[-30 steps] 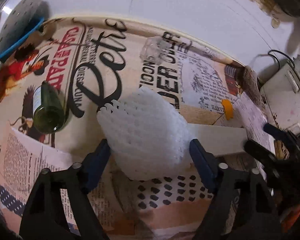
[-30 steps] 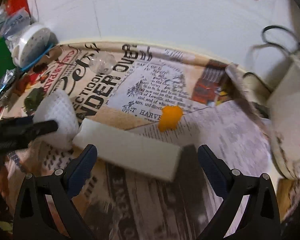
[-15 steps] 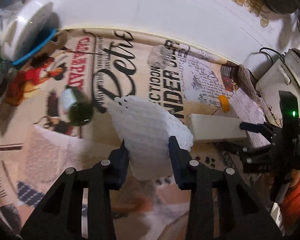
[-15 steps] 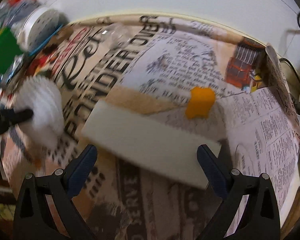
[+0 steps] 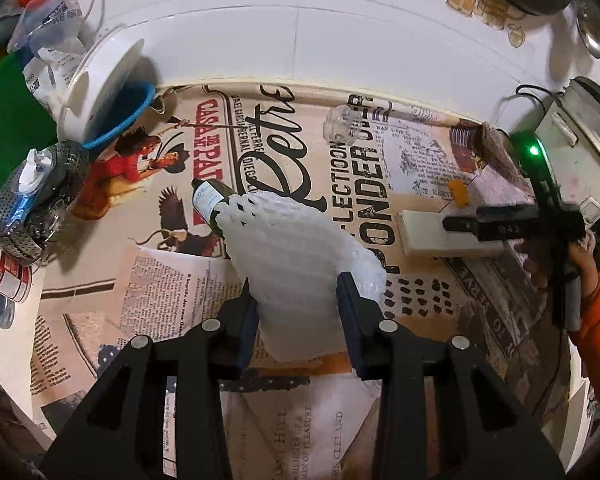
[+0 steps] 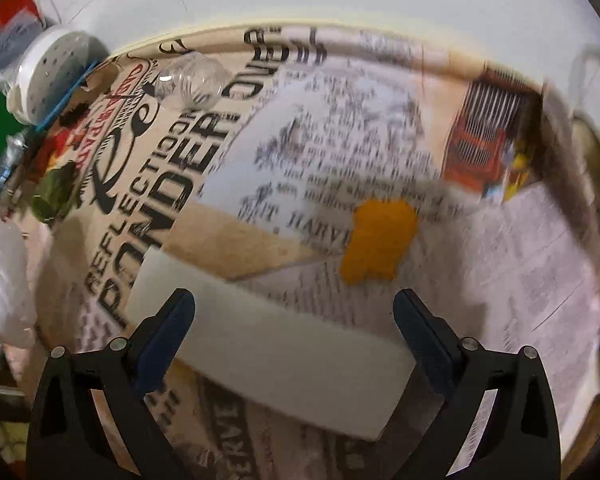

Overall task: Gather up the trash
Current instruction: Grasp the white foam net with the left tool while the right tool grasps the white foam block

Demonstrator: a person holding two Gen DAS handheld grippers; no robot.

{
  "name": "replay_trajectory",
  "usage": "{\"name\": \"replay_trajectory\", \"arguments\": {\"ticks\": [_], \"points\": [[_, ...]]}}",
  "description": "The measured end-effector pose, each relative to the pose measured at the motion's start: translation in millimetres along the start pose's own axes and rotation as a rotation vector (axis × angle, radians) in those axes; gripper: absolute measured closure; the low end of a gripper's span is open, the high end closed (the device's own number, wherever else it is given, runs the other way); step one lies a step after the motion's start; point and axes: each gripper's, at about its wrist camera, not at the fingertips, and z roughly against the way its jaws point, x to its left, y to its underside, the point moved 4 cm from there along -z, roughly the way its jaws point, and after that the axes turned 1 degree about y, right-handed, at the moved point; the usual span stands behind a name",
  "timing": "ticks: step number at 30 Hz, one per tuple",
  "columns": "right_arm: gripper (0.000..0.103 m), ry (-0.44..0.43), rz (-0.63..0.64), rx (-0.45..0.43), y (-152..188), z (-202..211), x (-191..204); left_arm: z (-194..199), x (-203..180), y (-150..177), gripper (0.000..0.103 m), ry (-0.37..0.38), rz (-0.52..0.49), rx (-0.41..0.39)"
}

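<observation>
the left gripper [image 5: 298,312], which a second ago stood wide around the white foam fruit net [image 5: 300,256], has closed on it and lifted it clear of the newsprint-covered counter [image 5: 172,280], so one piece of trash looks secured and ready to carry off. the right gripper [image 6: 294,316] has sunk toward the white foam block [image 6: 268,344], its jaws wide open and straddling it without touching, so that grasp is not yet made. the orange scrap [image 6: 380,240], green bottle [image 5: 208,204] and clear jar [image 5: 340,126] lie uncollected.

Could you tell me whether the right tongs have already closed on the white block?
No, the right tongs stand open around the block.
</observation>
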Motion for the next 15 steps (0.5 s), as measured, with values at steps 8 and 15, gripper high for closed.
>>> {"name": "replay_trajectory", "arguments": {"ticks": [8, 15], "points": [[0.005, -0.01, 0.113, 0.059, 60.2, 8.7, 50.6, -0.2, -0.3, -2.3, 0.066, 0.009, -0.007, 0.001], [0.039, 0.167, 0.19, -0.017, 80.6, 5.7, 83.5, 7.0, -13.0, -0.8, 0.066, 0.006, -0.059, -0.012]]}}
